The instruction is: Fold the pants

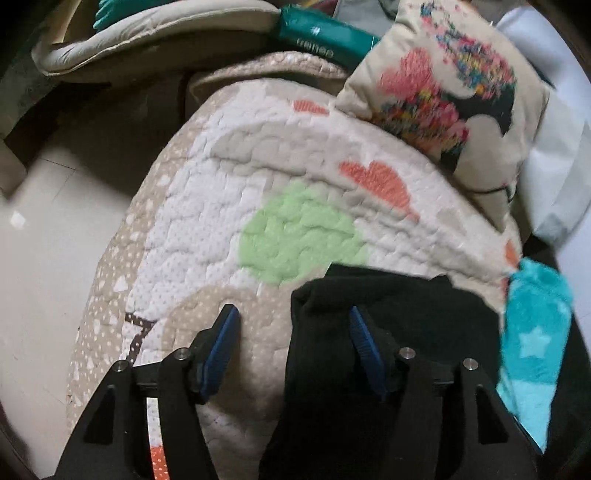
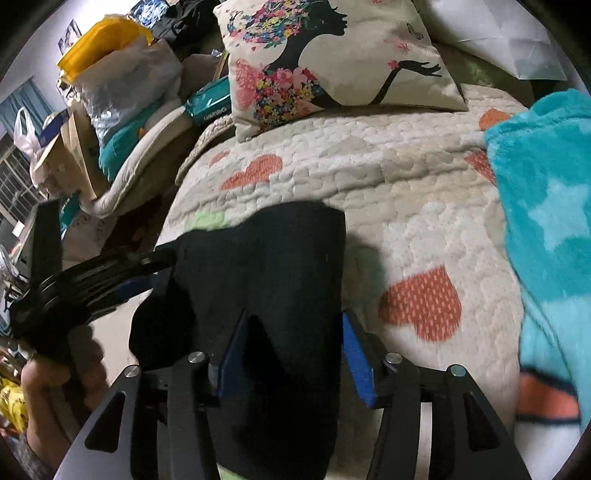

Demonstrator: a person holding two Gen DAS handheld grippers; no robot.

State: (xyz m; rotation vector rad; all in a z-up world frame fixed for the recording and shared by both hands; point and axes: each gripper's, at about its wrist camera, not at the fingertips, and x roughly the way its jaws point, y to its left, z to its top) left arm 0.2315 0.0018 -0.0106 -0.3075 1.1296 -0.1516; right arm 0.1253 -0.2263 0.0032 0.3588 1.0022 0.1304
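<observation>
The black pants (image 2: 273, 280) lie on the quilted bedspread (image 2: 388, 177) near the bed's left edge. In the right wrist view my right gripper (image 2: 291, 354) is open, its blue pads either side of the pants' near end. The left gripper (image 2: 155, 258) shows there at the pants' left edge, held by a hand (image 2: 48, 380). In the left wrist view the left gripper (image 1: 291, 350) is open; its right pad (image 1: 364, 347) is over the black pants (image 1: 388, 332) and its left pad (image 1: 221, 347) is over the quilt (image 1: 229, 206).
A printed cushion (image 2: 332, 59) and a white pillow (image 2: 491, 33) lie at the bed's far end. A turquoise fleece blanket (image 2: 546, 206) lies to the right. The floor (image 1: 44, 258) drops off to the left. Bags and boxes (image 2: 110, 85) are piled beyond the bed's left side.
</observation>
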